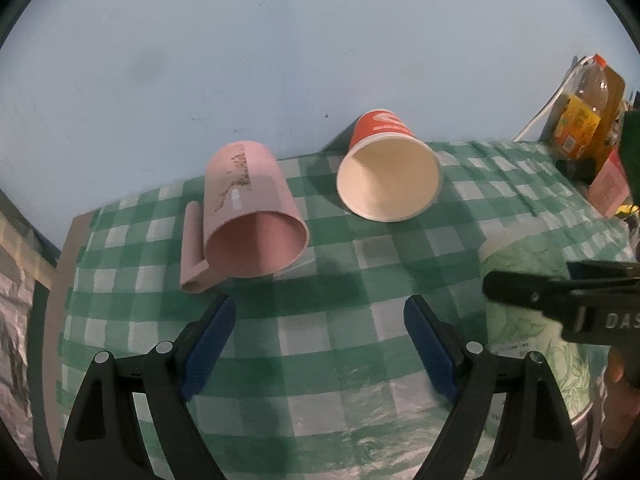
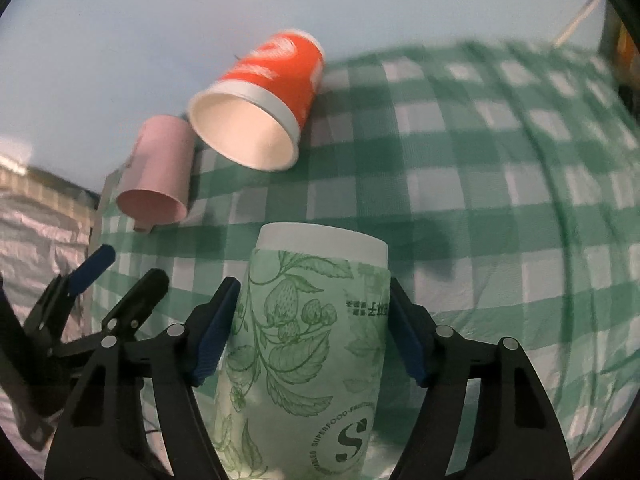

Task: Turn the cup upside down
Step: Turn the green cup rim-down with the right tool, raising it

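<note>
While the right tongs [image 2: 310, 328] pinch the green cup [image 2: 308, 344] by both sides, bottom end pointing away, its label reads "SUPERFOOD" and a large "S". Left tongs [image 1: 320, 344] hang spread above the checked desk [image 1: 320, 360], cup at their right.

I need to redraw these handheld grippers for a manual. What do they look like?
Both match: the left gripper and right gripper have matte black angular plastic arms with triangular cut-outs, round silver pivot pins, and ribbed blue pads on the inner finger faces. White lettering, partly cut off, marks the right gripper's side. No cables visible.
</note>
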Available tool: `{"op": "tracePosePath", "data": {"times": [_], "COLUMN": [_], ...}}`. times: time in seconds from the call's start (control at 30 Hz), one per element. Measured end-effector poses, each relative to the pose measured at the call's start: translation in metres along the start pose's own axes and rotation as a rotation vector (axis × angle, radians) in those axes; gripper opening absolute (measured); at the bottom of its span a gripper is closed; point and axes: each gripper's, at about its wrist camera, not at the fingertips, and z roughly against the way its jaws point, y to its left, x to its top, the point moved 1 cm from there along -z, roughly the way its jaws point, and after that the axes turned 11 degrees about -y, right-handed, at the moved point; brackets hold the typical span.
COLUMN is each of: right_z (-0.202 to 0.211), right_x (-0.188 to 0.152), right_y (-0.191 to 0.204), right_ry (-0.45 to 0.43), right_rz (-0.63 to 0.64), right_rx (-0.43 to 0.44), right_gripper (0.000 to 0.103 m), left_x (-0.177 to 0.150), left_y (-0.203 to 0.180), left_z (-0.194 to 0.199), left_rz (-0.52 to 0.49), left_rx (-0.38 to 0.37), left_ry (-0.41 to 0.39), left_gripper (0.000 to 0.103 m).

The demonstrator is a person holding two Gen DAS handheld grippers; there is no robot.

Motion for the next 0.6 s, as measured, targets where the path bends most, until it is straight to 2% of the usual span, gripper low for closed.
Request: {"op": "tracePosePath", "data": {"times": [0.13, 0.4, 0.6], "right_z": [0.028, 0.074, 0.088], "right_x": [0.001, -0.008, -0.018], "right_y": [0.011, 0.028, 0.042], "right_ry": [-0.118, -0.35, -0.548], "right_rz": [0.096, 0.27, 0.458], "right_rx": [-0.011, -0.024, -0.176], "right_gripper": [0.07, 0.069, 0.069], "left_x": [-0.002, -0.009, -0.02], "left_y": [-0.005, -0.013, -0.021], "left_z": [0.01, 0.04, 0.054], "left_rz": [0.023, 0.07, 0.057], "left_rx": [-0.041, -0.062, -0.034], "left_ry": [-0.019, -0.139, -0.21], "left_gripper": [0.087, 0.087, 0.088]}}
